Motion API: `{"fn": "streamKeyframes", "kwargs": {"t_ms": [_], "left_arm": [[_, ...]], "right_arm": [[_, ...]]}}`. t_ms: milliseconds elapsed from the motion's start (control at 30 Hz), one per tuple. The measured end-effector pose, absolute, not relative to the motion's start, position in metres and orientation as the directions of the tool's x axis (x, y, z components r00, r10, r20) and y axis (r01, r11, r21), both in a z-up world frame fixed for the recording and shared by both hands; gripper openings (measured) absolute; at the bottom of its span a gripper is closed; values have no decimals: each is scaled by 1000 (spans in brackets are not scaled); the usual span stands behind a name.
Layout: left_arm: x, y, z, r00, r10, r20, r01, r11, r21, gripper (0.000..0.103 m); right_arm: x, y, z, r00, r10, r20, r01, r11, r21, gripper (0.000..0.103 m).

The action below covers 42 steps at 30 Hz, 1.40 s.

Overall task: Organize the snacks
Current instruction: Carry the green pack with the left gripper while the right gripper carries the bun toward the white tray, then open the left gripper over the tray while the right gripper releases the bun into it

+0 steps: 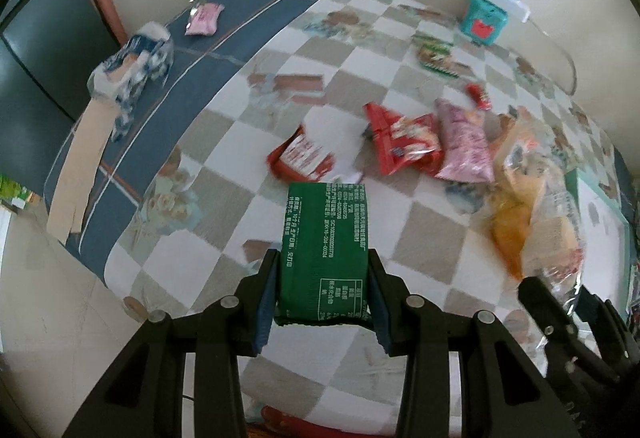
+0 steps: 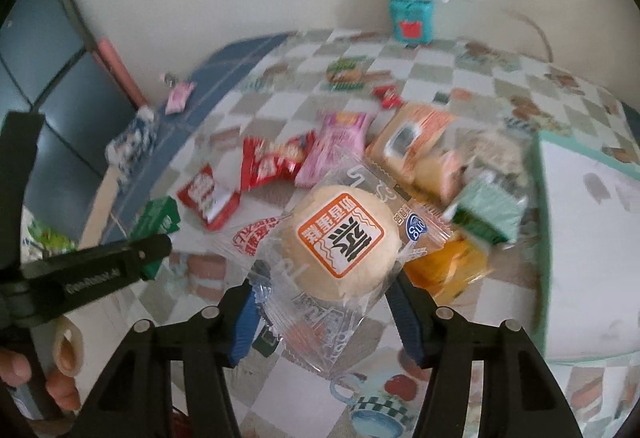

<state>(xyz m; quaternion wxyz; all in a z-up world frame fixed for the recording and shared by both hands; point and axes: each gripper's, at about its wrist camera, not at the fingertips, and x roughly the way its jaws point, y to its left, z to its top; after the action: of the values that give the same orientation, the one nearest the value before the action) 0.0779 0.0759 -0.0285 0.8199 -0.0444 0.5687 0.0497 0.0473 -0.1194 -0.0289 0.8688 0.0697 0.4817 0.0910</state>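
- Gripping a green snack pack [image 1: 323, 250], your left gripper [image 1: 323, 294] has both blue pads pressed against the pack's sides; the pack sticks out forward, printed side up, above the checkered counter [image 1: 224, 166].
- Your right gripper [image 2: 325, 312] is clamped on a round bun in a clear wrapper [image 2: 340, 234], the orange label facing up, with the pads against the wrapper's lower sides.
- On the counter beyond the green pack lie two red packets [image 1: 404, 146], one of them just past the pack's far end, and a pink packet [image 1: 466, 142] touching the red one next to it.
- An orange bag [image 2: 448, 262] and a small green carton [image 2: 486, 214] lie just past the bun, near a white box with a teal rim [image 2: 580, 222] at the right.
- A teal box with a red mark [image 2: 412, 18] stands at the far edge by the wall, well apart from the pile.
- On the blue striped part of the cloth sit a small pink packet [image 1: 204, 18] and a blue-and-white wrapper [image 1: 134, 64].
- In the right wrist view your left gripper shows at the left edge with the green pack in it, and fingers of your hand [image 2: 60, 390] show below.
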Motion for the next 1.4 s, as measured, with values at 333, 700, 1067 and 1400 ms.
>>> {"fn": "streamKeyframes", "kwargs": {"t_ms": [333,700,1067,1400], "left_arm": [[104,-13,2,396,-23,-918,-9,1000,-29,42],[127,-136,-11,367,-149,-918,140,985,-103,43],[141,-238,-42,329,-187,-926,268,958,-98,43],[152,-293,-45,377,-249,-892,368,924,-102,62]], "right_arm": [[51,-208,-4,603,7,-798,180,973,145,62],[47,-322,-10,539,-245,-806,469,882,46,62],[44,-415,-32,442,-325,-836,648,760,47,62],[50,-454,-48,415,-320,-852,684,727,60,64]]}}
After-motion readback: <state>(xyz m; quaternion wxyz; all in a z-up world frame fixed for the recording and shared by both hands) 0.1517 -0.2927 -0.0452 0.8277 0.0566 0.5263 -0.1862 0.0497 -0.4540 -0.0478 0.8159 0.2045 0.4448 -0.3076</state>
